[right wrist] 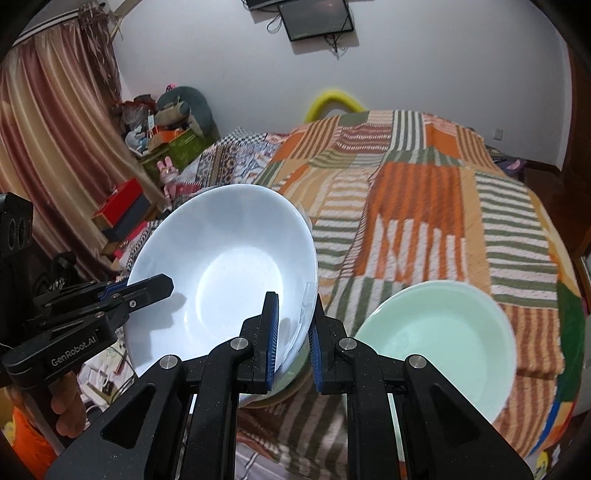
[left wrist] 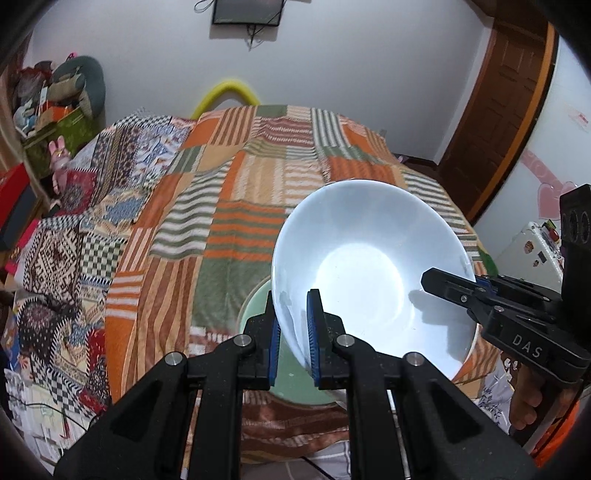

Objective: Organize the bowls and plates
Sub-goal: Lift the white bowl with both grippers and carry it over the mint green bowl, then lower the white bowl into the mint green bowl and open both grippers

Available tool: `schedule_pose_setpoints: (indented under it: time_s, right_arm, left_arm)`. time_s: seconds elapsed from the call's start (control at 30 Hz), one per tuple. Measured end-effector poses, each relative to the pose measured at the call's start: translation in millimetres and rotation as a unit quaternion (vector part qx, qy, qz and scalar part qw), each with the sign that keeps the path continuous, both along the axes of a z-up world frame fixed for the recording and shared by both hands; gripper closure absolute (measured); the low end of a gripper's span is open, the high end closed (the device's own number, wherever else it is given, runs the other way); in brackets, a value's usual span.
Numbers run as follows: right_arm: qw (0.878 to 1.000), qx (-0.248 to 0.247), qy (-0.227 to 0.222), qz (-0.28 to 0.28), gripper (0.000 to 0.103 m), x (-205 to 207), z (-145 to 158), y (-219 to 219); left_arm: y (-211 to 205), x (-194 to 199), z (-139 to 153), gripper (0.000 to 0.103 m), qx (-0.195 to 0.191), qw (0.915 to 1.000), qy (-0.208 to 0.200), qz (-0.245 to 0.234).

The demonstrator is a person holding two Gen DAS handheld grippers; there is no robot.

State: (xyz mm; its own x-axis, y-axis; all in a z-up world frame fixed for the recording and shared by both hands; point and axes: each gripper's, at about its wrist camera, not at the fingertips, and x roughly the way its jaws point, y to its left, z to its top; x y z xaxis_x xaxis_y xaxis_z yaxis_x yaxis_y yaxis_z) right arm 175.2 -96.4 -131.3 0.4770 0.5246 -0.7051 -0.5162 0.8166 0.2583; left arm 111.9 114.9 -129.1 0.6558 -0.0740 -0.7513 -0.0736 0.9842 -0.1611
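Note:
A white bowl (left wrist: 362,273) is held tilted above the bed, between both grippers. My left gripper (left wrist: 293,332) is shut on its near rim. My right gripper (right wrist: 293,332) is shut on the opposite rim, where more bowls seem stacked beneath the white bowl (right wrist: 221,273). In the left wrist view the right gripper (left wrist: 454,286) reaches in from the right. In the right wrist view the left gripper (right wrist: 144,290) reaches in from the left. A pale green bowl (right wrist: 439,339) sits on the bedspread to the right; it also shows under the white bowl in the left wrist view (left wrist: 255,306).
A patchwork striped bedspread (left wrist: 240,192) covers the bed. Boxes and soft toys (left wrist: 55,110) pile at the left wall. A wooden door (left wrist: 498,110) stands at the right. A screen (right wrist: 314,18) hangs on the far wall.

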Motion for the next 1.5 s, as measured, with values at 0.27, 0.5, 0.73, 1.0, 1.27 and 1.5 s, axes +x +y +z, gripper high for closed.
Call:
schedule_pose_setpoints:
  time_s: [0.27, 0.5, 0.73, 1.0, 1.27, 1.5]
  right_arm:
    - [1.000, -0.013, 0.023, 0.005, 0.089, -5, -23, 13]
    - [0.999, -0.028, 0.045, 0.006, 0.089, -8, -38, 21]
    - [0.997, -0.042, 0.059, 0.011, 0.089, -7, -50, 27]
    - [0.996, -0.060, 0.060, 0.015, 0.089, -8, -59, 34]
    - [0.995, -0.069, 0.065, 0.024, 0.088, -7, -64, 40]
    - [0.995, -0.083, 0.040, 0.033, 0.085, -9, -56, 43]
  left_arm:
    - [11, 2, -31, 0.091, -0.003, 0.9994, 0.033, 0.006]
    - [16, 6, -54, 0.091, -0.001, 0.9982, 0.059, 0.006]
    - [19, 10, -74, 0.090, -0.001, 0.9967, 0.080, 0.011]
    - [24, 13, -88, 0.090, -0.009, 0.9954, 0.095, 0.015]
    - [32, 14, -95, 0.090, -0.017, 0.9942, 0.103, 0.025]
    - [31, 15, -99, 0.090, -0.013, 0.9938, 0.107, 0.027]
